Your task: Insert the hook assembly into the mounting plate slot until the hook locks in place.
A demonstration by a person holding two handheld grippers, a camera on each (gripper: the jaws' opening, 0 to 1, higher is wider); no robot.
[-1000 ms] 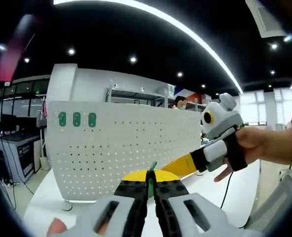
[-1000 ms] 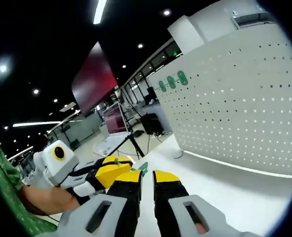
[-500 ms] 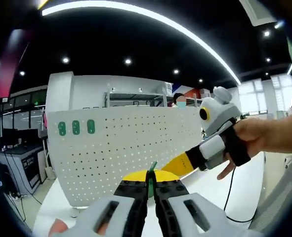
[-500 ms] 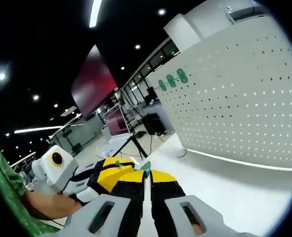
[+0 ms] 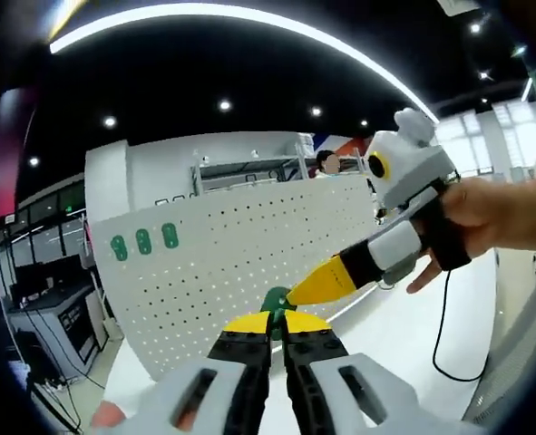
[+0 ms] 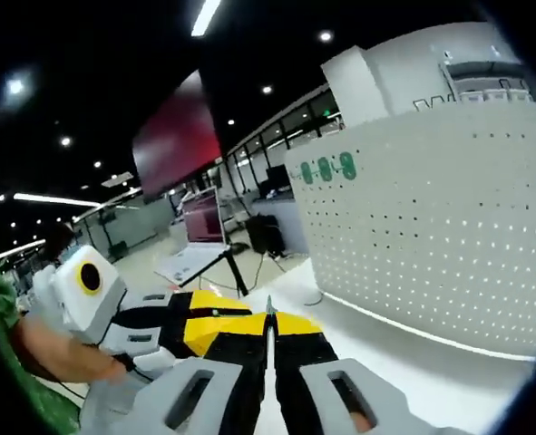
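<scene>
Both grippers (image 5: pixel 276 328) (image 6: pixel 269 333) pinch green hook (image 5: pixel 275 300) before pegboard (image 5: pixel 240 263).

White perforated pegboard (image 5: pixel 249 263); green hook (image 5: pixel 274 300)

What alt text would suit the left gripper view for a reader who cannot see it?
The left tongs, shut on a small green hook piece, meet the yellow tips of the right tongs coming in from the right in a person's hand. Behind stands a white perforated panel bearing three green tabs.
</scene>
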